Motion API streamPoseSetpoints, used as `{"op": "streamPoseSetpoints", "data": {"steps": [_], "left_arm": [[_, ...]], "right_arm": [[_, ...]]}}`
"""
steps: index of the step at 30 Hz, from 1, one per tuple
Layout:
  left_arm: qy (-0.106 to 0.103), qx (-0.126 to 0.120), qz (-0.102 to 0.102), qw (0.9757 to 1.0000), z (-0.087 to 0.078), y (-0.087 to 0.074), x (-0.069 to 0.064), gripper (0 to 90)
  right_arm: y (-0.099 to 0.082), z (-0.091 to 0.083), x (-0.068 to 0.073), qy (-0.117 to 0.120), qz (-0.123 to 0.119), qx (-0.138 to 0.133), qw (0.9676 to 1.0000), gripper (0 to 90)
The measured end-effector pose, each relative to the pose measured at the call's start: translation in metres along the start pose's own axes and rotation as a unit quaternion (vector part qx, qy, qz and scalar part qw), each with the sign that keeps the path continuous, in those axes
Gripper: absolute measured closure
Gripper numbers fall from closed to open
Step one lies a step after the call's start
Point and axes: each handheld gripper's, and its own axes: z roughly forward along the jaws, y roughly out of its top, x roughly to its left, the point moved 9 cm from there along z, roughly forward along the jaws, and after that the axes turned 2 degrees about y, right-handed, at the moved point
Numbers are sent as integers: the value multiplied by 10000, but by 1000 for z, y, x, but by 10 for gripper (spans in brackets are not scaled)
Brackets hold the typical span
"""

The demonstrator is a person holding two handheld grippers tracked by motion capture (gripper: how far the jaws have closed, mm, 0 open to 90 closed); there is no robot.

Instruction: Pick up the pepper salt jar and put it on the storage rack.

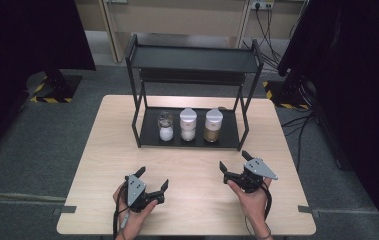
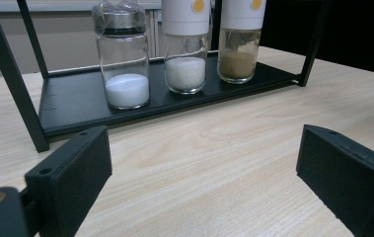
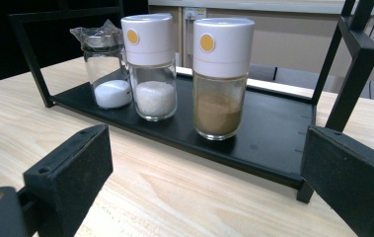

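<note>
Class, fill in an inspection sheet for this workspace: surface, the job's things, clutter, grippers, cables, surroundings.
Surface: pale wooden table, bare in front.
Job's things: three jars on the black rack's bottom shelf: foil-topped jar, white-capped jar of white grains, brown-powder jar.
Clutter: nothing seen.
Grippers: left gripper and right gripper open, holding nothing, short of the rack.
Cables: one trails from each gripper; more on the floor at right.
Surroundings: grey floor, dark curtains.

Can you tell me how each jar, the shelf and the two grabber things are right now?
Left jar: upright, plastic-wrapped top, some white powder inside.
Middle jar: upright, white cap on, part full of white grains.
Right jar: upright, white cap on, about half full of brown powder.
Rack: standing on the table, top shelf bare.
Left gripper: open, holding nothing.
Right gripper: open, holding nothing.
</note>
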Motion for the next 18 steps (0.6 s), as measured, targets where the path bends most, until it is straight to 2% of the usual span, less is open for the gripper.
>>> {"op": "streamPoseSetpoints", "data": {"steps": [18], "left_arm": [[5, 1, 6, 10000, 0, 0, 0, 62]], "right_arm": [[-11, -14, -5, -53, 69, 11, 10000, 60]]}}
